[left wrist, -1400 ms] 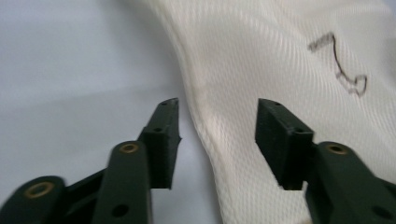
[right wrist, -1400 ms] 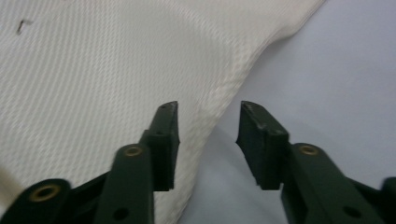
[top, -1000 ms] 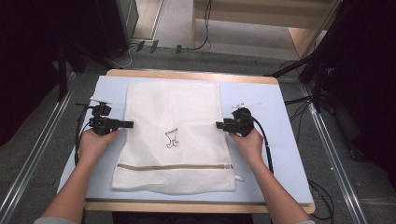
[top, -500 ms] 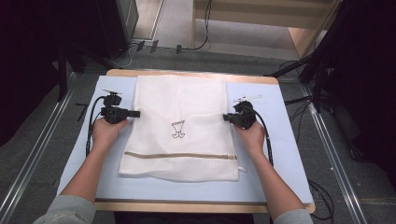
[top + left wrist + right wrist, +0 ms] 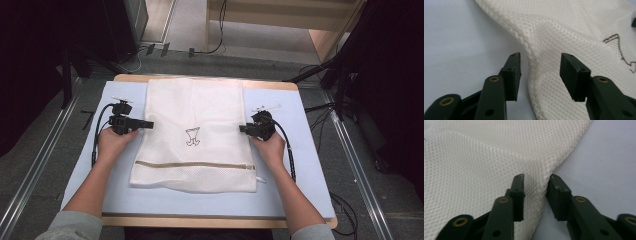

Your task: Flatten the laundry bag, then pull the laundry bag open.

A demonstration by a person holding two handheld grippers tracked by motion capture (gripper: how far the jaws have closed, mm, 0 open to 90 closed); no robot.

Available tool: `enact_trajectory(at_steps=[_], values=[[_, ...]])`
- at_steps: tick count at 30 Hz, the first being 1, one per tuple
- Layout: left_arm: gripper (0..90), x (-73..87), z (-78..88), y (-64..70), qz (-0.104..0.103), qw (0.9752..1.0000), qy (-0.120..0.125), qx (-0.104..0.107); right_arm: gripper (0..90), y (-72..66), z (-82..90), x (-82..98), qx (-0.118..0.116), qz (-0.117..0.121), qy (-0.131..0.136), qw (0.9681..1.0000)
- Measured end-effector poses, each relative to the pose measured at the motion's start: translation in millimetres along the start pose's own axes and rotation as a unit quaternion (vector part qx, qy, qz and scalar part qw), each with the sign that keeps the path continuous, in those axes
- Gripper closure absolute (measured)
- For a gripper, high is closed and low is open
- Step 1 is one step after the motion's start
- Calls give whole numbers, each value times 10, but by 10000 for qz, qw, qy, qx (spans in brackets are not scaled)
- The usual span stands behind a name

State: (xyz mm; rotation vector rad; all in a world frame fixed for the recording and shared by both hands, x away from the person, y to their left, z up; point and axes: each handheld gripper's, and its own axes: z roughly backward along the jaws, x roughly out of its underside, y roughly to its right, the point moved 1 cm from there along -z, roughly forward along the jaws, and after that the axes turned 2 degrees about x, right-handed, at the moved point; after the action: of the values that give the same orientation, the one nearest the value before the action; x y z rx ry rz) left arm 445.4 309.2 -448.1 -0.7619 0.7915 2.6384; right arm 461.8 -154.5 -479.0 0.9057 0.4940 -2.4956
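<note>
My left hand-held gripper [image 5: 540, 72] has just opened, its jaws straddling the mesh bag's [image 5: 195, 135] edge; my right hand-held gripper [image 5: 535, 195] has been opening too, a fold between its jaws.

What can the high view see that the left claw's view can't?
High view: the whole white mesh bag, its zipper, and the person's left hand and right hand. Left gripper view: the mesh holes up close, and the bag's raised edge between the jaws of the left claw, which have just been opening. Both: the bag, its little dark drawing and the blue mat.
</note>
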Motion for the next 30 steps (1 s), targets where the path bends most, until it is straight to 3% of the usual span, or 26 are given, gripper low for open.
enact_trajectory(at_steps=[1, 4, 7, 12, 17, 24, 30], values=[[484, 3, 32, 4, 21, 10000, -3, 70, 544, -7, 19, 5, -78, -35, -33, 10000], [462, 15, 119, 46, -6, 9998, 140, 168, 487, -5, 44, 3, -230, -113, -97, 9996], [438, 30, 191, 130, -178, 9995, 180, 168, 504, -38, 168, 0, -207, 39, 42, 9998], [422, 33, 258, 199, -246, 9993, 241, 164, 522, -70, 292, 36, -288, 101, 158, 9994], [426, 78, 361, 316, -469, 9983, 336, 102, 531, -113, 402, 85, -313, 194, 247, 9990], [410, 123, 436, 407, -546, 9979, 343, 56, 537, -141, 517, 197, -388, 186, 266, 9987], [383, 141, 472, 517, -610, 9971, 428, 147, 537, -193, 596, 289, -443, 277, 223, 9984]])
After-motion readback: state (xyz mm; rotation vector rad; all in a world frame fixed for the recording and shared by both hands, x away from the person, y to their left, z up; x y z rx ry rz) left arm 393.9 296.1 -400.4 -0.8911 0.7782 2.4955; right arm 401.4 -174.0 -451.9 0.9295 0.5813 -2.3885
